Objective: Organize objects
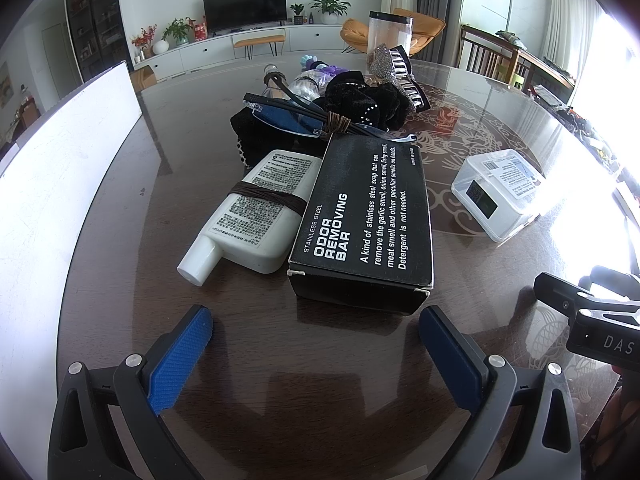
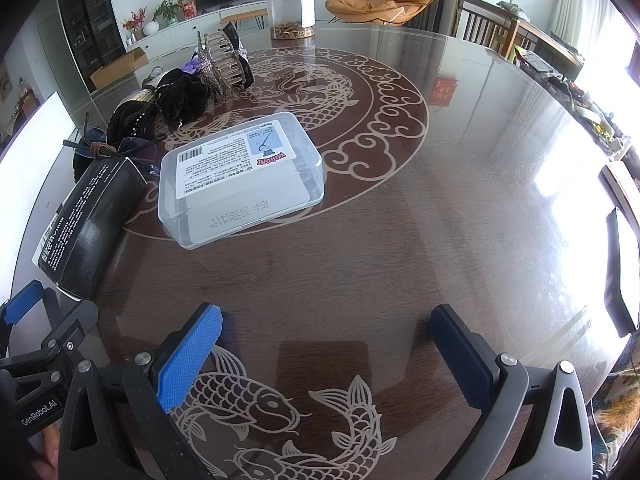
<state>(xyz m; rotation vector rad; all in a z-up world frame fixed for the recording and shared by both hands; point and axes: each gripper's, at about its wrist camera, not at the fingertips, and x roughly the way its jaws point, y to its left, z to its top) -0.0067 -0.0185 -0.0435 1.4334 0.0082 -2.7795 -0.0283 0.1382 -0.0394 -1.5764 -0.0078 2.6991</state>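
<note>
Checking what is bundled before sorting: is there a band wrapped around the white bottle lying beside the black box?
Yes, a dark brown band circles the middle of the white bottle.

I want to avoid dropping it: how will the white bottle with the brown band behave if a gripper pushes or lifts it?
The white bottle lies flat and looks flattened, so it probably slides rather than rolls. Its glossy plastic may slip between the fingers. It touches the black box, so a push toward it would likely shift both.

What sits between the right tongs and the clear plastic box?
Nothing visible. The right tongs are open, and only bare table lies between them and the clear plastic box. The black box lies off to the left.
</note>
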